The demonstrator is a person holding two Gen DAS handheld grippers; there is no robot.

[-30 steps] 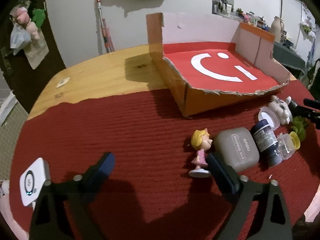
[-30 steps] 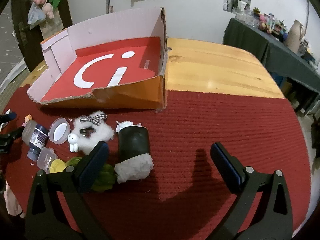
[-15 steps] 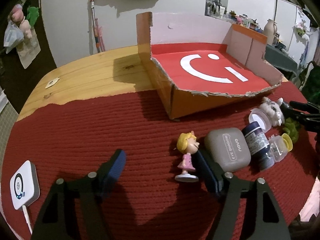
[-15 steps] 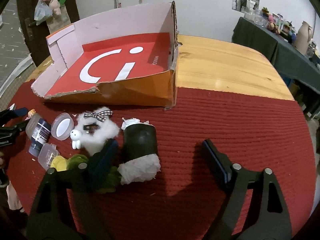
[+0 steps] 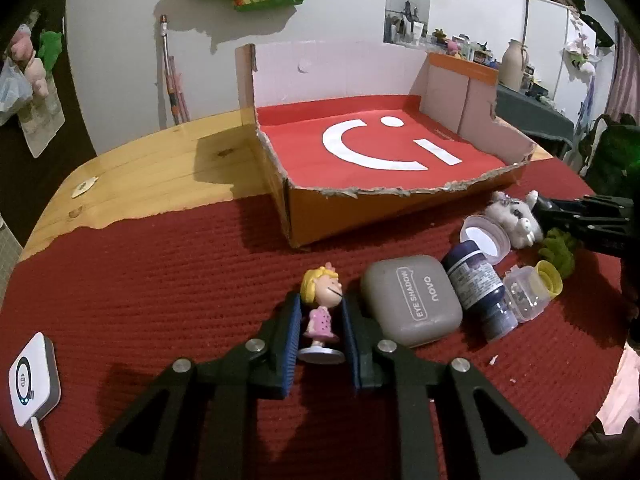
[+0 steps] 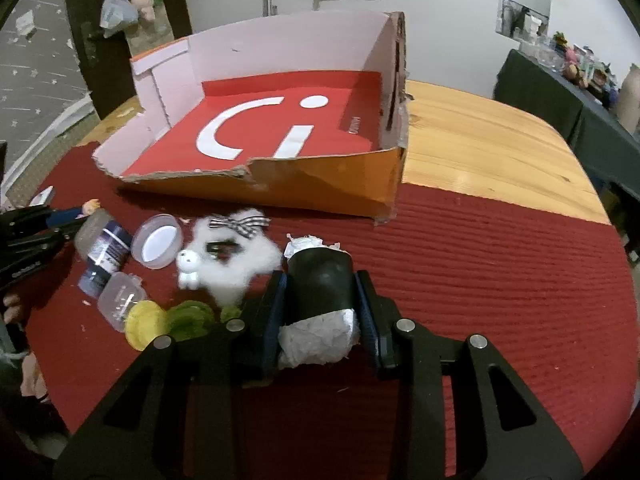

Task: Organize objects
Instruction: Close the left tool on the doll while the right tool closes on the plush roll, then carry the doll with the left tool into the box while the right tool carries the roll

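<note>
My left gripper is shut on a small blonde doll figurine in a pink dress, which stands on the red mat. Beside it lie a grey eye-shadow case, a dark blue jar, a clear lid and a small clear pot with a yellow cap. My right gripper is shut on a black-and-white plush roll lying on the mat. A white fluffy toy with a checked bow lies left of it. The torn cardboard box with a red floor stands behind.
A white charger puck sits at the mat's left edge. A green fuzzy item lies by the yellow cap. Bare wooden tabletop extends right of the box and also left of it. The red mat is open at the right.
Both grippers moved forward and closed: the left one onto the doll figurine, the right one onto the black-and-white plush roll. Both were open and behind the objects before.
</note>
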